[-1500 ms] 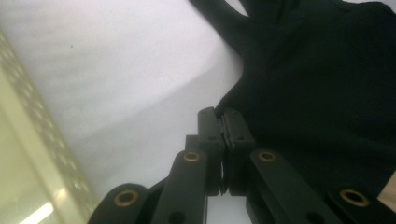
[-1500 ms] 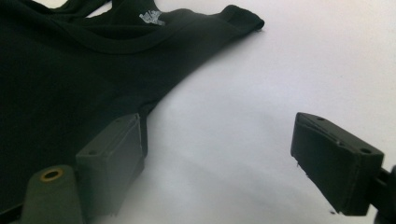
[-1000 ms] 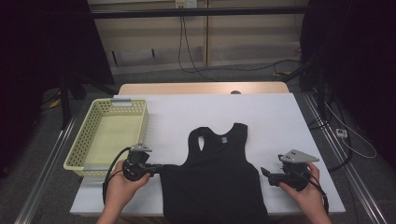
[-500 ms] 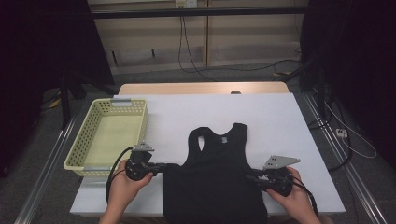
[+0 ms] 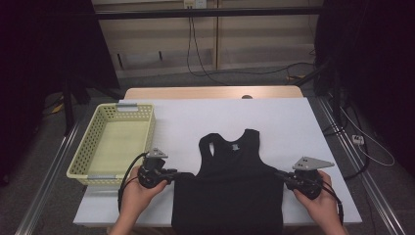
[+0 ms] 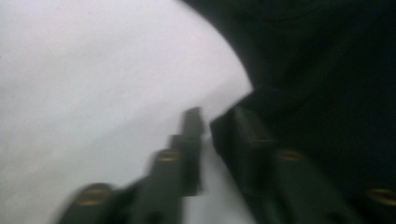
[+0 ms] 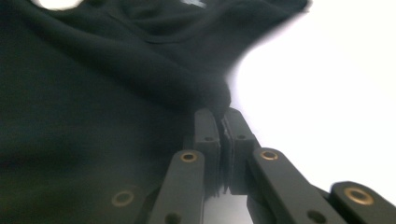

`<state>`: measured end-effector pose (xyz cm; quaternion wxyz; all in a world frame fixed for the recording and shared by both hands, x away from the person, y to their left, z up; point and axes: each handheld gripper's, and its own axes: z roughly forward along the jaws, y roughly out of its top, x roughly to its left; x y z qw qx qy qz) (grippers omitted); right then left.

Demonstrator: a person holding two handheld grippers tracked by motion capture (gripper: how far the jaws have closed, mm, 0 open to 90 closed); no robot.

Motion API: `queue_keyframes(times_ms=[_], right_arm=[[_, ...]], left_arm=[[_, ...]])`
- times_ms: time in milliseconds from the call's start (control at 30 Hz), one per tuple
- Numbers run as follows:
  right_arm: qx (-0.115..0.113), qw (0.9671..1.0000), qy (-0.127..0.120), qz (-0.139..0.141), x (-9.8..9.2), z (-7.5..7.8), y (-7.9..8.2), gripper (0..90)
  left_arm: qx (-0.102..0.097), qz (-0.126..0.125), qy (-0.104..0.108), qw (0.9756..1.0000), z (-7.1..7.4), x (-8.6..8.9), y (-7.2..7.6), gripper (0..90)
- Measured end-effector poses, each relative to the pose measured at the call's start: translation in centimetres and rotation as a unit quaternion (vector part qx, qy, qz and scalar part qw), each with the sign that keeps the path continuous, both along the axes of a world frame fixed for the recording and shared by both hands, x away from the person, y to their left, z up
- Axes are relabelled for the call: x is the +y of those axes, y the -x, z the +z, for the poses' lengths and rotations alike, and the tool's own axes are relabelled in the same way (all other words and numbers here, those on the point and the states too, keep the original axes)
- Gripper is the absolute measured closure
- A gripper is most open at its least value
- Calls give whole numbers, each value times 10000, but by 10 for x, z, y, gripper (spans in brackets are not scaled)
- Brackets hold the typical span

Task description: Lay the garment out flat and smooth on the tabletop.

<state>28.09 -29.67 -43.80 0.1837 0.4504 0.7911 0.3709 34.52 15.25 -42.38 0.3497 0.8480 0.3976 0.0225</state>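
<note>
Lying flat near the front edge of the white table [image 5: 303, 122], the black tank top [image 5: 230, 191] looks soft, light and limp; it will sag and crease, so it is best pinched at its side seams below the armholes. The right gripper [image 7: 219, 114] has just closed and pinches the fabric's right edge. The left gripper [image 6: 208, 123] at the left edge has just been opening; a gap stands between its jaws, cloth against one of them. A second ago the right hand [image 5: 318, 198] was farther out, clear of the garment. A yellow basket [image 5: 80, 156] stands to the left.
</note>
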Motion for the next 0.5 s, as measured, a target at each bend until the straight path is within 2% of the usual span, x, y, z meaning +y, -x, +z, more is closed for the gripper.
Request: queue_keyframes(times_ms=[33,67,100,167,233,267,300,400,467,500], right_arm=[[52,9997,-221,-97,-6,0,-3,868],[94,9994,-318,-78,-9,-1,-6,867],[81,9995,-297,2,-9,-2,-6,866],[52,9999,-89,133,-3,-5,-4,861],[-26,9998,-43,170,1,-5,-2,857],[-28,9999,-30,136,1,-4,-2,852],[-14,9999,-53,111,0,-5,-2,845],[-8,9997,-132,207,-1,-8,-2,830],[30,9996,-109,274,2,-10,-2,821],[34,9995,-105,304,3,-10,-1,820]], left_arm=[[8,9,-25,10000,-1,1,1,574],[26,30,-24,10000,-2,1,2,482],[80,-25,-95,9999,-3,1,3,418],[69,-28,-141,9999,-6,0,4,403],[90,24,-155,9998,-9,-3,4,396],[125,9,-133,9998,-11,-4,4,402],[142,-25,-168,9998,-13,-5,4,447],[63,57,-180,9998,-15,-8,5,504],[127,26,-129,9998,-16,-11,6,670],[99,61,-177,9998,-16,-13,7,717]])
